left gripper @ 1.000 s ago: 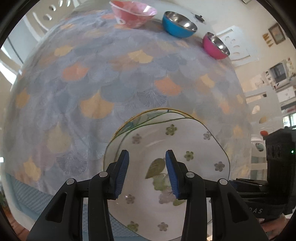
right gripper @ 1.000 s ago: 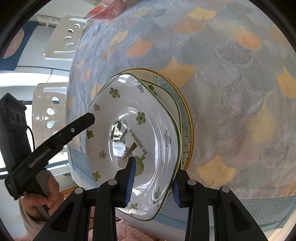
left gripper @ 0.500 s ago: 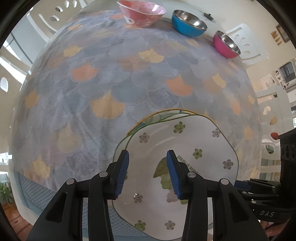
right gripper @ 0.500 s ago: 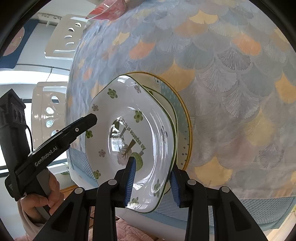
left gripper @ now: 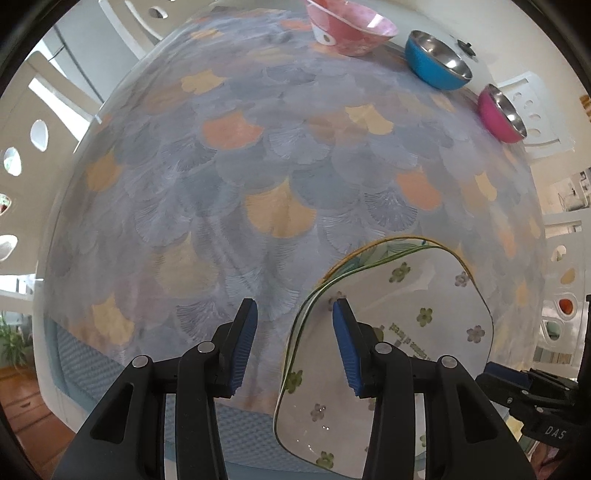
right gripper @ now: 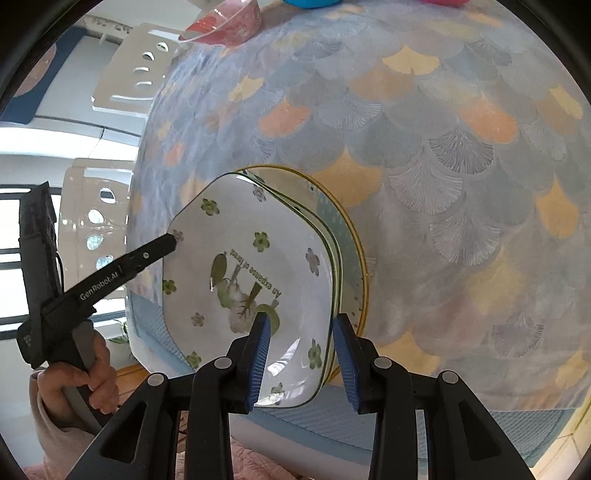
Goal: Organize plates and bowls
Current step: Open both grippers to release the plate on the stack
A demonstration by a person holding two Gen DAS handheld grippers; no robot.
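Note:
A stack of plates sits at the near table edge: a white flowered plate (left gripper: 424, 332) (right gripper: 243, 266) on top, a yellow-rimmed plate (right gripper: 354, 254) beneath. My left gripper (left gripper: 293, 347) is open, its jaws straddling the stack's left rim without closing. My right gripper (right gripper: 301, 354) is open, its jaws on either side of the flowered plate's right rim. A pink bowl (left gripper: 351, 27) (right gripper: 225, 26), a blue bowl (left gripper: 437, 61) and a magenta bowl (left gripper: 502, 114) stand at the far side.
The table wears a cloth with a fan-scale pattern (left gripper: 277, 177). White chairs (right gripper: 129, 74) stand around it. The left tool and the hand holding it (right gripper: 85, 365) show in the right wrist view.
My left gripper has moved left, from over the plate's middle to its left rim. My right gripper's jaws have widened around the plate's right rim.

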